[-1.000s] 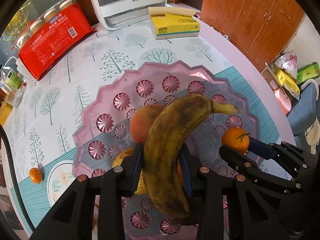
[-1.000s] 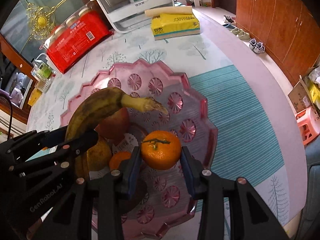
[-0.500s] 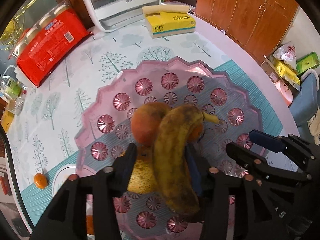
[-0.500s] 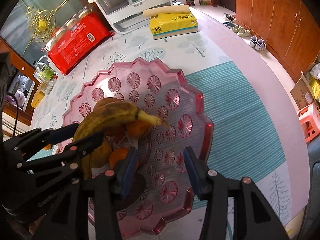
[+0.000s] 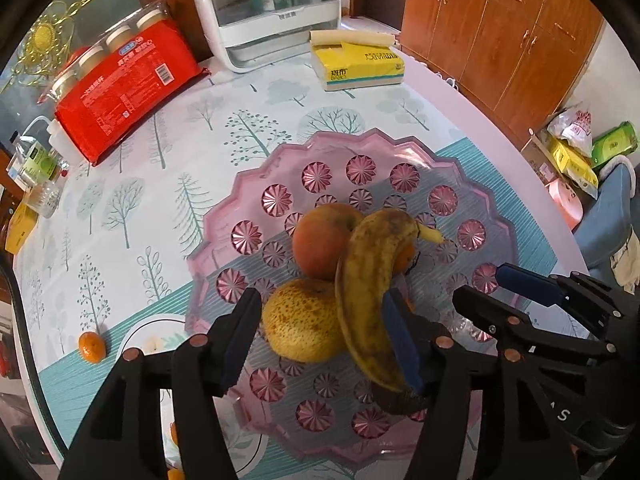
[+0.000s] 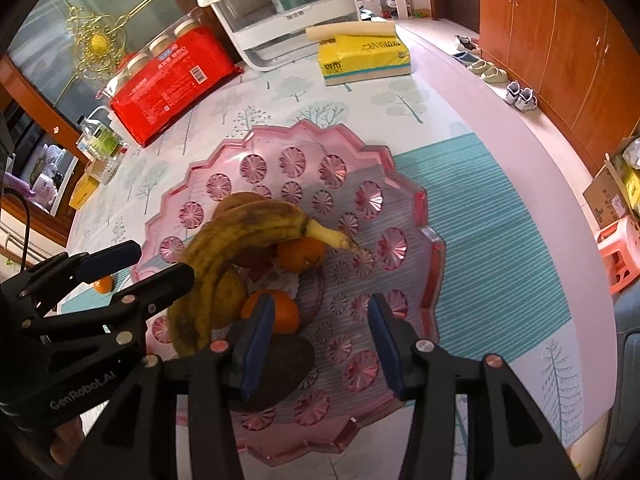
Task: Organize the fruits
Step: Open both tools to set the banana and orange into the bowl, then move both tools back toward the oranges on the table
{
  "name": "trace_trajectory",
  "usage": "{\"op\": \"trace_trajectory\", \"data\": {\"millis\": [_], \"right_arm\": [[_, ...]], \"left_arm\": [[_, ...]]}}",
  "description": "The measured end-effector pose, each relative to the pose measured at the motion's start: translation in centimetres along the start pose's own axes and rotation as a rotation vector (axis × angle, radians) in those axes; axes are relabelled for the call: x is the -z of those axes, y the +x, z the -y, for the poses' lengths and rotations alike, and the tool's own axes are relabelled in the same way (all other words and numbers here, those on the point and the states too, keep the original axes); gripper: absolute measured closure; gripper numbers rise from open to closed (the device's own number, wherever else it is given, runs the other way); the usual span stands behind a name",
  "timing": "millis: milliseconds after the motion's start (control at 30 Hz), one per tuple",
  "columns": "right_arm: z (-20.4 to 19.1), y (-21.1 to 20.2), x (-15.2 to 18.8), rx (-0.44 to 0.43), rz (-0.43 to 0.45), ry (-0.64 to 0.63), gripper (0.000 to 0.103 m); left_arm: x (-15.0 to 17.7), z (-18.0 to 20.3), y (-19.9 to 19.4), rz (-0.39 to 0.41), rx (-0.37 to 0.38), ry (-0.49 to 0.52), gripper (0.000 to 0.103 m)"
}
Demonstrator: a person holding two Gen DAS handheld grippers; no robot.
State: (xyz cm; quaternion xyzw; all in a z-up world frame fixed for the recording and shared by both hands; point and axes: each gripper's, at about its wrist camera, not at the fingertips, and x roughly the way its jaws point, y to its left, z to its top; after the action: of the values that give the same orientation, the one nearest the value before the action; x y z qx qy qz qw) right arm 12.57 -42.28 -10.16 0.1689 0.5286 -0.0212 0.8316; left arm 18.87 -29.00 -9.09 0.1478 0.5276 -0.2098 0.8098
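Small orange mandarin (image 5: 91, 346) sits alone near the counter's left edge; left claw (image 5: 320, 344) gapes wide around the speckled yellow pear (image 5: 300, 322) and brown-spotted banana (image 5: 370, 288), both piled in the pink scalloped plastic tray (image 5: 256, 184); right claw (image 6: 316, 340) hangs released over the tray.

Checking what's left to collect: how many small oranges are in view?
3, maybe more hidden: one under the banana's stem, one in the tray beside the right gripper's finger, one loose on the tablecloth.
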Motion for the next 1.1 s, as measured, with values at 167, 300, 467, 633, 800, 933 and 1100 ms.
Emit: {"op": "trace_trajectory", "data": {"millis": [167, 300, 467, 633, 800, 933, 1100], "right_arm": [[-0.8, -0.8, 0.4, 0.001, 0.015, -0.013, 0.054], [-1.3, -1.5, 0.9, 0.006, 0.021, -0.018, 0.054], [-2.3, -2.3, 1.5, 0.013, 0.029, -0.03, 0.054], [-3.2, -3.4, 2.1, 0.018, 0.047, -0.034, 0.054], [-4.4, -4.7, 2.6, 0.022, 0.07, -0.039, 0.054], [-5.9, -5.8, 3.0, 0.025, 0.093, -0.058, 0.054], [-8.6, -7.4, 3.6, 0.022, 0.128, -0.087, 0.054]], "left_arm": [[0.9, -0.7, -1.4, 0.026, -0.001, -0.012, 0.034], [1.8, -1.4, -2.5, 0.041, 0.002, -0.026, 0.033], [2.9, -2.4, -3.6, 0.054, 0.003, -0.043, 0.033], [4.0, -3.5, -5.2, 0.077, 0.001, -0.054, 0.032], [5.3, -5.1, -7.2, 0.111, -0.006, -0.076, 0.026], [6.3, -6.7, -9.1, 0.138, -0.008, -0.095, 0.025], [7.9, -9.8, -12.2, 0.191, -0.027, -0.115, 0.022]]}}
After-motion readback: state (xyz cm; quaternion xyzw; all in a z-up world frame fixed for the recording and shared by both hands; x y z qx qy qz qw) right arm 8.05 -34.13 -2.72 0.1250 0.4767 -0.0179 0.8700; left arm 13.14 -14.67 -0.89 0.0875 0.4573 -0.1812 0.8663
